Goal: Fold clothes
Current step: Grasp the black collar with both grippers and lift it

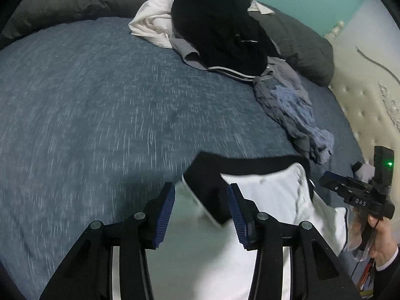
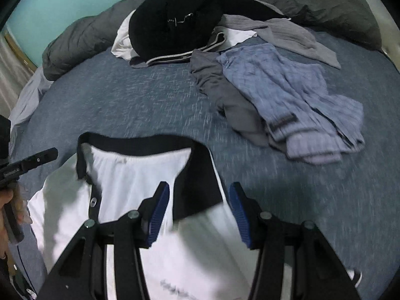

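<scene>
So we've got the white polo shirt (image 2: 140, 175) lying on the blue bedspread (image 1: 87, 115) right under both tools, its black collar (image 2: 150, 145) at 12 o'clock. Left gripper (image 1: 201, 215) and right gripper (image 2: 197, 212) both hang with jaws apart, nothing pinched. It looks light and floppy, so we'd grab the shoulder seams. Plenty of bare bed at 9 o'clock; the unfolded pile (image 2: 287, 100) crowds 2 o'clock.

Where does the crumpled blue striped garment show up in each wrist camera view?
Left wrist: blue striped garment lies right of centre, near the padded headboard.
Right wrist: it spreads across the upper right, on the bed cover.
Shared landmark: the black garment heaped at the top in both.
</scene>
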`<move>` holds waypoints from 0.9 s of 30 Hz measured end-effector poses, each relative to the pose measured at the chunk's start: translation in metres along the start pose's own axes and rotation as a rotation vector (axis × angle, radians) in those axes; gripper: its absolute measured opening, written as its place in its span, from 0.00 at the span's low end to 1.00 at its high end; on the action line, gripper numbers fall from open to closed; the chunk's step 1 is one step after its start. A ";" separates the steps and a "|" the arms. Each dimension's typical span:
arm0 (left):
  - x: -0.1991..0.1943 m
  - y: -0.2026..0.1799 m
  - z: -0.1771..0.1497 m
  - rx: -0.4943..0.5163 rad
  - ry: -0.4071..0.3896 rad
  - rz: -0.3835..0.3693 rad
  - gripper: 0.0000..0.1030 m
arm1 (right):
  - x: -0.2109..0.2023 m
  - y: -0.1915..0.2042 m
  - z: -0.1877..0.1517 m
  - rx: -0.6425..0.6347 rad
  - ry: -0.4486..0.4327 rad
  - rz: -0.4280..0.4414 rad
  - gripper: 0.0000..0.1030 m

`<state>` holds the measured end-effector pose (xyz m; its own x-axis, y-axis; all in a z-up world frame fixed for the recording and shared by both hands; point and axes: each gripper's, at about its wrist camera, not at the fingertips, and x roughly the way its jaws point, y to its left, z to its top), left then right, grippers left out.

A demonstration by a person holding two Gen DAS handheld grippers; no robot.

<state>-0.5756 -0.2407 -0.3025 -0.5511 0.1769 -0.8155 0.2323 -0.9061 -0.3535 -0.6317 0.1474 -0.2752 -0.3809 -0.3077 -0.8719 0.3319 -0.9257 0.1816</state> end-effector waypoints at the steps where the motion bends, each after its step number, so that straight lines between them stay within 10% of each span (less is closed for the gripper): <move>1: 0.006 0.000 0.004 -0.001 0.007 0.001 0.48 | 0.005 0.001 0.005 -0.005 -0.001 -0.005 0.62; 13: 0.045 -0.004 0.026 0.031 0.038 0.005 0.50 | 0.052 0.014 0.021 -0.133 0.037 -0.135 0.62; 17: 0.059 -0.006 0.018 0.055 0.064 -0.005 0.46 | 0.061 0.012 0.020 -0.143 0.052 -0.118 0.35; 20: 0.061 -0.007 0.013 0.076 0.061 0.003 0.24 | 0.060 0.022 0.015 -0.196 0.027 -0.138 0.07; 27: 0.043 -0.013 0.023 0.095 -0.010 0.038 0.11 | 0.040 0.034 0.024 -0.248 -0.070 -0.166 0.04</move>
<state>-0.6211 -0.2300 -0.3224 -0.5514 0.1381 -0.8227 0.1765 -0.9446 -0.2769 -0.6563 0.0989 -0.2929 -0.5035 -0.1789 -0.8453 0.4573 -0.8852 -0.0851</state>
